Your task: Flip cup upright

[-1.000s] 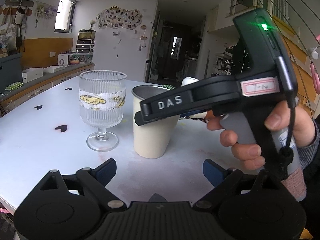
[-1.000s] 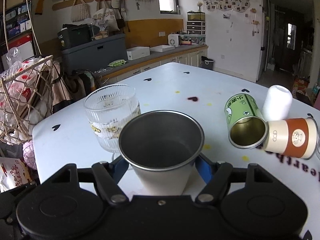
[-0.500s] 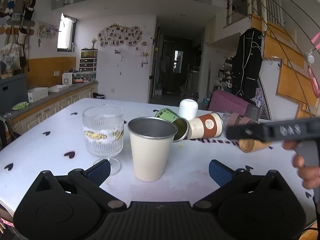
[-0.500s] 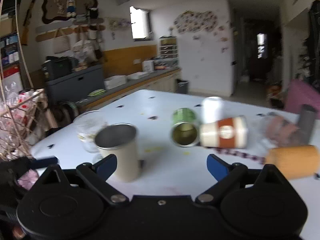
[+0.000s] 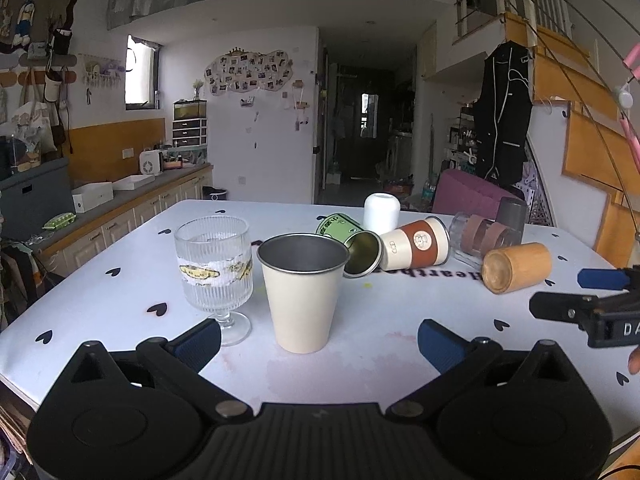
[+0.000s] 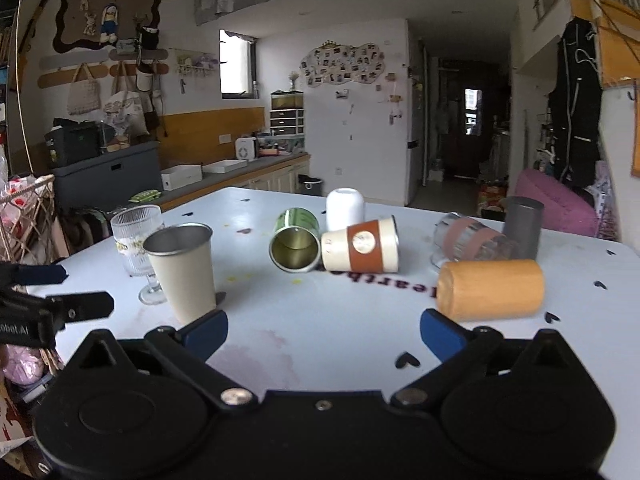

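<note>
A cream cup with a steel inside (image 5: 301,295) stands upright on the white table (image 5: 120,300), next to a ribbed stemmed glass (image 5: 214,272); it also shows in the right wrist view (image 6: 184,272). My left gripper (image 5: 319,344) is open and empty, just in front of the cup. My right gripper (image 6: 323,338) is open and empty, back from the cups. A green cup (image 6: 295,240), a cream and brown cup (image 6: 362,245), a clear banded glass (image 6: 466,240) and a wooden cup (image 6: 490,290) lie on their sides.
A white cup (image 6: 345,208) and a grey cup (image 6: 522,220) stand mouth down at the back. The right gripper's fingers (image 5: 576,308) show at the right edge of the left wrist view. A counter runs along the left wall; a net basket (image 6: 24,216) is at the left.
My right gripper has let go of the cream cup, opened, and drawn back to the right. The cup stays upright. My left gripper has pulled back a little.
</note>
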A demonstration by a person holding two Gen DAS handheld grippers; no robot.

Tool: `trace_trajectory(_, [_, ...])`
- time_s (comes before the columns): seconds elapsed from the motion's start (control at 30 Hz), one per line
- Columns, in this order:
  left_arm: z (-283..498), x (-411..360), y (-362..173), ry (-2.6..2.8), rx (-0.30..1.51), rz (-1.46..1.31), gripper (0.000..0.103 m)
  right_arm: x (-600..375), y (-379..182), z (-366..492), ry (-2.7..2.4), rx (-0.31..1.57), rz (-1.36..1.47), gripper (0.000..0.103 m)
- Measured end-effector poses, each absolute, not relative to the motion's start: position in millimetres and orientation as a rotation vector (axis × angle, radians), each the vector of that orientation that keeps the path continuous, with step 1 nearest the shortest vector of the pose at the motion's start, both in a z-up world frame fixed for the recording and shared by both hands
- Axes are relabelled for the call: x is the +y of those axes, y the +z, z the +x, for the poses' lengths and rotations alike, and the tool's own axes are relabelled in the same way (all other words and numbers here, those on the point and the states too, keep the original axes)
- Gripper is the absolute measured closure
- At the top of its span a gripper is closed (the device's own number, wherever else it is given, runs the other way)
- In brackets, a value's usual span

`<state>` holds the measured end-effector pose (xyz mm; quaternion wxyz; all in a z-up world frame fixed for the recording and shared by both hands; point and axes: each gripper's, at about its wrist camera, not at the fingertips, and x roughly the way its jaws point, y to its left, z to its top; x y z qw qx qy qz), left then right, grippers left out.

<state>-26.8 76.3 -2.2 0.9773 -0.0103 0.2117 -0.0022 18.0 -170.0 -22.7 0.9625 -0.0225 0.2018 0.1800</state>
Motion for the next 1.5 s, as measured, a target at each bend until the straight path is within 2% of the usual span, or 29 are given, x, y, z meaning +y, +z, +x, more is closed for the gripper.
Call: trace_trajectory(1.5, [-31,69,3,0.000,0.412,0.001,0.000,-179,-18,-1,0.307,0.392,-0.042,0.000])
